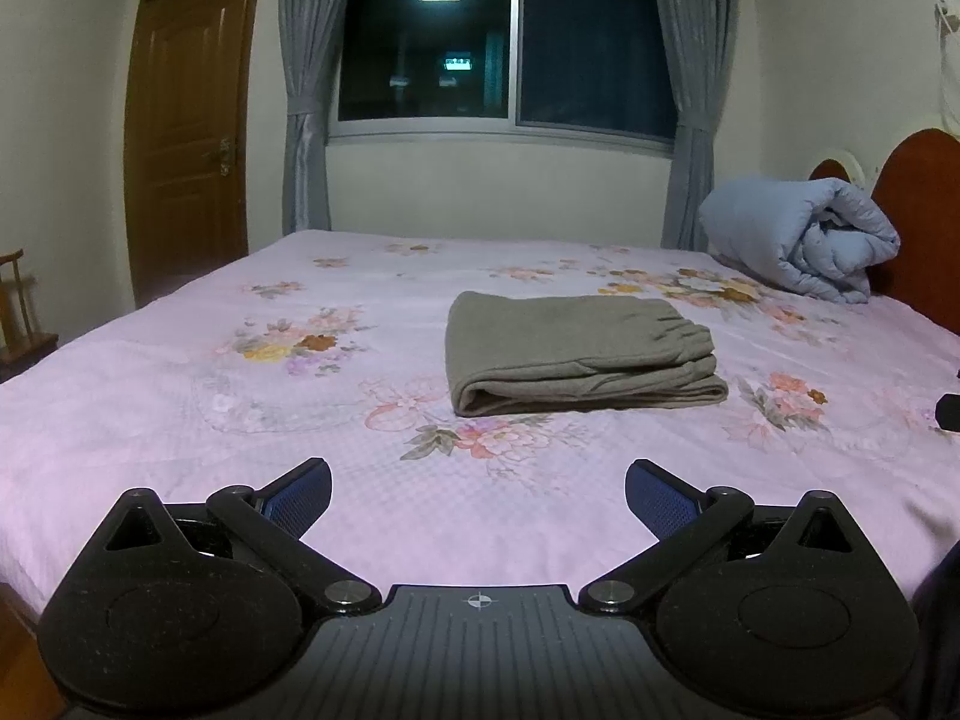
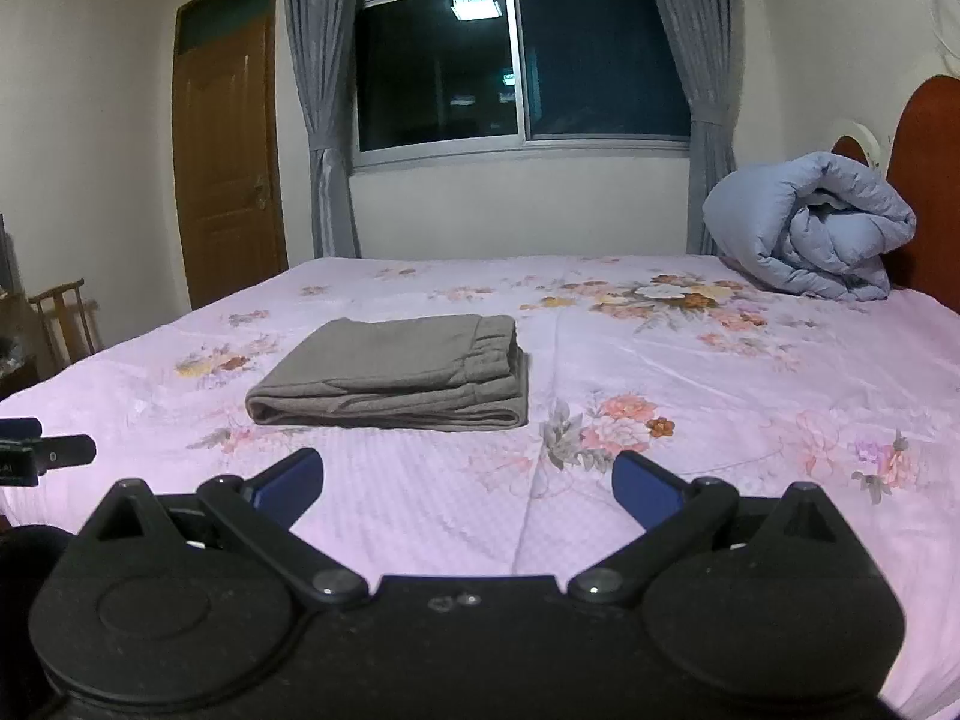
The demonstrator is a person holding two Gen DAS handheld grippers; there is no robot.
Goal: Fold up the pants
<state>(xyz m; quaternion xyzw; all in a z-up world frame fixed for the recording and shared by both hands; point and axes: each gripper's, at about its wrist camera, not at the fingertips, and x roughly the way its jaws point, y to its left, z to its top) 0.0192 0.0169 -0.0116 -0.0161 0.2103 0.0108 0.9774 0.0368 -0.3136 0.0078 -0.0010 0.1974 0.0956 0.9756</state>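
The grey-brown pants (image 1: 576, 354) lie folded into a flat rectangle on the pink floral bed sheet (image 1: 180, 420), with the elastic waistband at the right end. They also show in the right wrist view (image 2: 396, 372), left of centre. My left gripper (image 1: 478, 495) is open and empty, held above the sheet in front of the pants and apart from them. My right gripper (image 2: 468, 483) is open and empty, in front of the pants and to their right. The left gripper's tip shows at the left edge of the right wrist view (image 2: 42, 456).
A rolled light-blue quilt (image 1: 804, 234) lies at the back right by the red-brown headboard (image 1: 924, 222). A window with grey curtains (image 1: 504, 54) is behind the bed. A wooden door (image 1: 186, 138) and a chair (image 2: 63, 318) stand on the left.
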